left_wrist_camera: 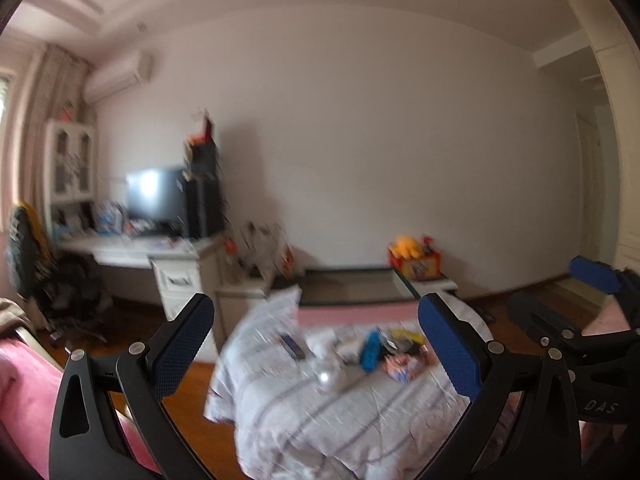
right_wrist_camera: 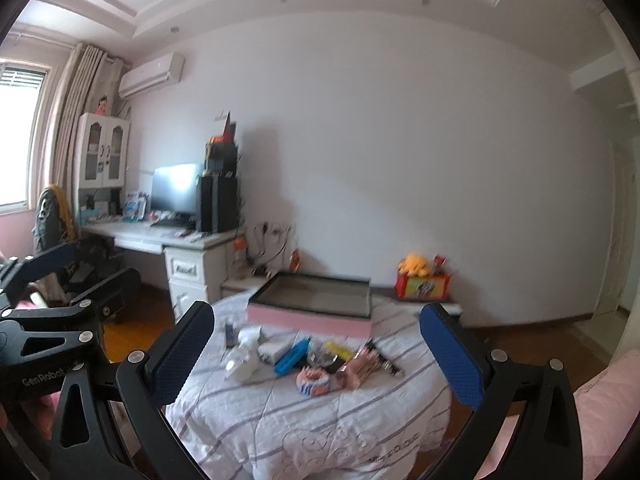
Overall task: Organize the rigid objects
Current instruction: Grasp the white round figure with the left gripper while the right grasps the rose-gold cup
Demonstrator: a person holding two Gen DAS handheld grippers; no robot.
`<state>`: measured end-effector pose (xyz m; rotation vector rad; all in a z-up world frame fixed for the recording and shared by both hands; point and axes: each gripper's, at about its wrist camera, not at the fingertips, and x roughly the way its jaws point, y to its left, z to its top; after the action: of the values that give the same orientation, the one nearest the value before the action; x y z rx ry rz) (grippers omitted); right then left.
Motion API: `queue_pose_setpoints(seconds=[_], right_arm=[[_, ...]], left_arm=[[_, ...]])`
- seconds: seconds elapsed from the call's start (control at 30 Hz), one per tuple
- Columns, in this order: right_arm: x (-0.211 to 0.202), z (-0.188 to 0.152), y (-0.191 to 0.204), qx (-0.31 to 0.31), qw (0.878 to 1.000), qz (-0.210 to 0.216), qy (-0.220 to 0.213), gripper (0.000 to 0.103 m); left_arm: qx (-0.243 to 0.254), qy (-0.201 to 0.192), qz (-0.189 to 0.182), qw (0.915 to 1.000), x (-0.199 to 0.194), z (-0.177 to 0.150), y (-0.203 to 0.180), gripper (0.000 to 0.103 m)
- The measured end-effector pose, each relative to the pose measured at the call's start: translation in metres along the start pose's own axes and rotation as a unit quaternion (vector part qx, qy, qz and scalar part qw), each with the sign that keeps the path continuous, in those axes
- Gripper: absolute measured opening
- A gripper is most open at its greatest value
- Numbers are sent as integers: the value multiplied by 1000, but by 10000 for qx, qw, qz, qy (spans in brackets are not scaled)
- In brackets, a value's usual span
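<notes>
Several small objects lie in a cluster on a table covered with a striped white cloth (right_wrist_camera: 304, 420): a white spray bottle (right_wrist_camera: 242, 356), a blue case (right_wrist_camera: 292, 356), a yellow item (right_wrist_camera: 338, 350), a rose-gold tube (right_wrist_camera: 358, 366) and a round striped pink piece (right_wrist_camera: 313, 380). Behind them sits a pink open box (right_wrist_camera: 312, 304). The blurred left wrist view shows the blue case (left_wrist_camera: 370, 350) and the box (left_wrist_camera: 348, 288). My left gripper (left_wrist_camera: 316, 344) and right gripper (right_wrist_camera: 316, 352) are open, empty, held back from the table.
A white desk (right_wrist_camera: 168, 240) with a monitor (right_wrist_camera: 176, 188) and a chair (right_wrist_camera: 52, 216) stand at the left. A low shelf along the wall carries a red toy box (right_wrist_camera: 422, 284) with a yellow plush. Pink bedding (right_wrist_camera: 608, 412) lies at right. The floor is wood.
</notes>
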<state>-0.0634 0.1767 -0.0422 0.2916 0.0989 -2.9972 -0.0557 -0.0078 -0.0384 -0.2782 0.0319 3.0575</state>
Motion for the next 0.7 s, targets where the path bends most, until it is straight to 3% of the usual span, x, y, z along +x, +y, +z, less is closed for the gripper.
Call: queue_pose_setpoints(seconds=[0.2,0.37,0.5,0.7], right_arm=[[63,-44,-21,196,9958,-113,892,103],[111,-84,-44,438,9870,-178,1538,103],[140,-106,-55,519,9795,-241,1929,103],[171,-126,-70,669,9699,-178,2335,103]], left_arm=[[-112,926,62,9956,72,-40,12,103],[-308,1700,154,9848,132,-81,24,103],[-449,2124,89,9761,172,-105,24,103],[-228,2449,-55,9693,213,-119,7,103]])
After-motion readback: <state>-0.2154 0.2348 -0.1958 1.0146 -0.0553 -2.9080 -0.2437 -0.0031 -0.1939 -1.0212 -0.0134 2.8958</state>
